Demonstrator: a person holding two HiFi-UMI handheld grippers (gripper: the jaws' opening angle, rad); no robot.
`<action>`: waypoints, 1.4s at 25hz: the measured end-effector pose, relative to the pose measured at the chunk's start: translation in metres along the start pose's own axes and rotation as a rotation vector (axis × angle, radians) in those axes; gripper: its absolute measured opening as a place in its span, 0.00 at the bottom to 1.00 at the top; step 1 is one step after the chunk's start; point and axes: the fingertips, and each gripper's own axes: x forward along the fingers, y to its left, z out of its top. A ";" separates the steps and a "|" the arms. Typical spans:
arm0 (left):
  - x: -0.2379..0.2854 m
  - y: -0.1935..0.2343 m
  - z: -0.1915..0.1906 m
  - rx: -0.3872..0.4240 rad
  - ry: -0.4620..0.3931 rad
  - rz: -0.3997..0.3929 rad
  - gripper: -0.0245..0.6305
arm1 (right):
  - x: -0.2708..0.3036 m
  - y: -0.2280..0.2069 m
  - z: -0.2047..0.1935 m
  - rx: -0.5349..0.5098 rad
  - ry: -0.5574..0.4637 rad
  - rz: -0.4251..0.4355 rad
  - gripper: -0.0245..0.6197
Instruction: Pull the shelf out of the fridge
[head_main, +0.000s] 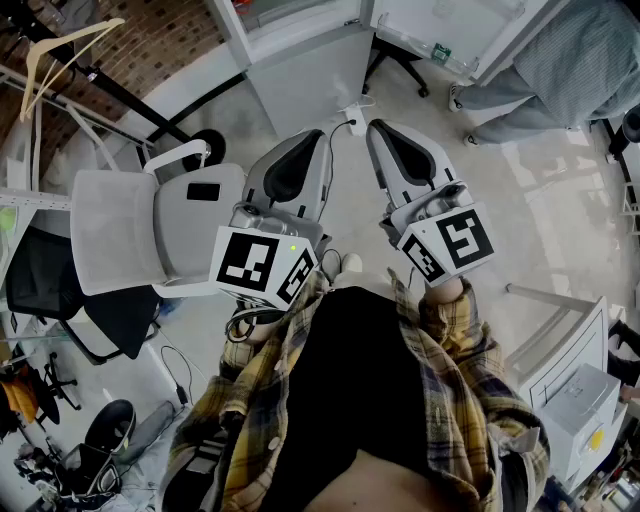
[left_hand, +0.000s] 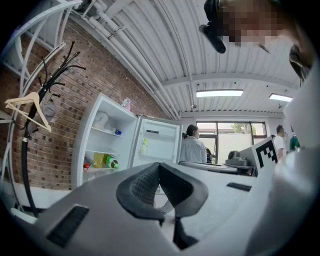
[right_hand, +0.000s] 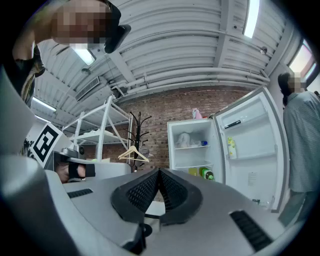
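The white fridge (right_hand: 194, 146) stands open some way ahead against a brick wall, door (right_hand: 252, 140) swung to the right. Its upper shelf (right_hand: 192, 147) carries a white bag; a lower shelf (left_hand: 100, 168) holds yellow and green bottles. In the head view the fridge (head_main: 300, 70) is at the top. I hold both grippers close to my chest, pointing at it. The left gripper (head_main: 318, 138) is shut with nothing in it, its pads (left_hand: 150, 182) pressed together. The right gripper (head_main: 376, 128) is shut and empty too, its pads (right_hand: 150, 190) meeting.
A person in a grey shirt (head_main: 560, 70) stands by the fridge door. A white chair (head_main: 150, 230) is close at my left. A coat stand with a wooden hanger (right_hand: 134, 152) and a white rack (right_hand: 95, 135) stand left of the fridge. A white cabinet (head_main: 575, 400) is at my right.
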 end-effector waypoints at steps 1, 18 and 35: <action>0.001 0.000 0.000 -0.002 0.000 0.001 0.04 | -0.001 -0.001 0.000 0.006 0.000 -0.001 0.06; 0.002 -0.021 -0.008 0.011 -0.005 0.072 0.04 | -0.026 -0.017 -0.008 0.040 -0.005 0.044 0.07; 0.066 0.043 -0.009 -0.005 0.021 0.054 0.04 | 0.046 -0.063 -0.028 0.086 0.029 0.019 0.07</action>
